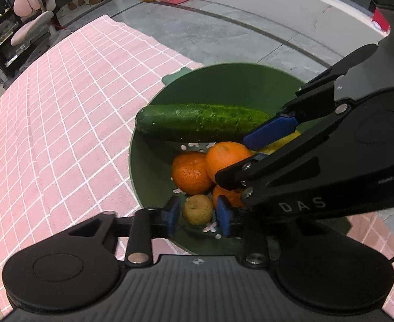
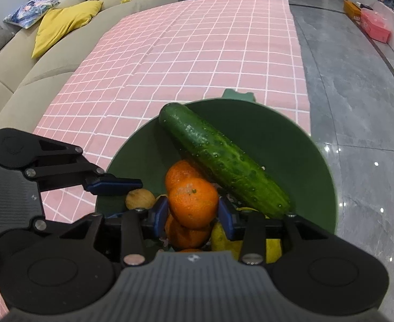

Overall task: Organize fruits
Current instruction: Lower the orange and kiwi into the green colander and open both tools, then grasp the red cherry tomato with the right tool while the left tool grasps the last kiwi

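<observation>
Straddling the top orange (image 2: 193, 206) with parted pads not visibly clamping it, the right gripper (image 2: 193, 214) sat nearest it, while the left gripper (image 1: 197, 214) likewise bracketed a small brown fruit (image 1: 197, 209) inside the green bowl (image 2: 304, 145).

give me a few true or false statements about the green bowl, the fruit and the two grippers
1. The long dark green cucumber lies across the round green plastic bowl. True.
2. The left gripper brackets an orange mandarin. False: a small brownish round fruit sits between its blue fingers.
3. The right gripper has an orange mandarin between its fingers. True.
4. The bowl stands on bare wood. False: on a pink checked tablecloth.
</observation>
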A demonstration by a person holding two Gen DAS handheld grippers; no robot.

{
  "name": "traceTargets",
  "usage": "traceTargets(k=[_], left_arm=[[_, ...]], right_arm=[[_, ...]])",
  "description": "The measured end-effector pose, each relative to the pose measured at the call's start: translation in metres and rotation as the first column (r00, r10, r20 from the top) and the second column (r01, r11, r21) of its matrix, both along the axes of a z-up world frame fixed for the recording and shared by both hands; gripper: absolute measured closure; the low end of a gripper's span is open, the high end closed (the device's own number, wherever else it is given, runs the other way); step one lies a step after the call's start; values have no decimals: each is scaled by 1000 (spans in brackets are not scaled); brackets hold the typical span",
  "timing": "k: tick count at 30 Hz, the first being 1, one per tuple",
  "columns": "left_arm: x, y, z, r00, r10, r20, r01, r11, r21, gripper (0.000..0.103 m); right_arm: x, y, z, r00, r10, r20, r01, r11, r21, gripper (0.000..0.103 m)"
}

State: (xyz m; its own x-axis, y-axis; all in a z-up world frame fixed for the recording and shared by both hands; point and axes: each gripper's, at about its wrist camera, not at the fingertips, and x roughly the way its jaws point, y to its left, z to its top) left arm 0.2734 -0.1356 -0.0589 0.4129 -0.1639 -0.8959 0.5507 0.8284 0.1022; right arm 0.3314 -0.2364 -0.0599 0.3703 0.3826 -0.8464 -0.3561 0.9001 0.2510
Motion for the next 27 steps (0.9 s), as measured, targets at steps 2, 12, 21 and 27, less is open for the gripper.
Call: traceTargets(k=[2,12,21,27], left_arm=[[-4,0,7,1000,-3,13,3,1000,-17,33],[-17,11,58,997,58,57,-53,995,-86,24],[-53,34,111,983,86,162,-66,990,-129,26],[-83,53,120,979,106,175,-83,988,-133,26]], right_arm=[[-2,-2,5,1000,-8,10,8,1000,-1,57],[-22,-10,58,996,-24,80,24,1000,10,56],[-65,-14,121,985,-29,169,27,1000,13,56],[-104,-10,145,980,-22,200,19,1000,15,55]])
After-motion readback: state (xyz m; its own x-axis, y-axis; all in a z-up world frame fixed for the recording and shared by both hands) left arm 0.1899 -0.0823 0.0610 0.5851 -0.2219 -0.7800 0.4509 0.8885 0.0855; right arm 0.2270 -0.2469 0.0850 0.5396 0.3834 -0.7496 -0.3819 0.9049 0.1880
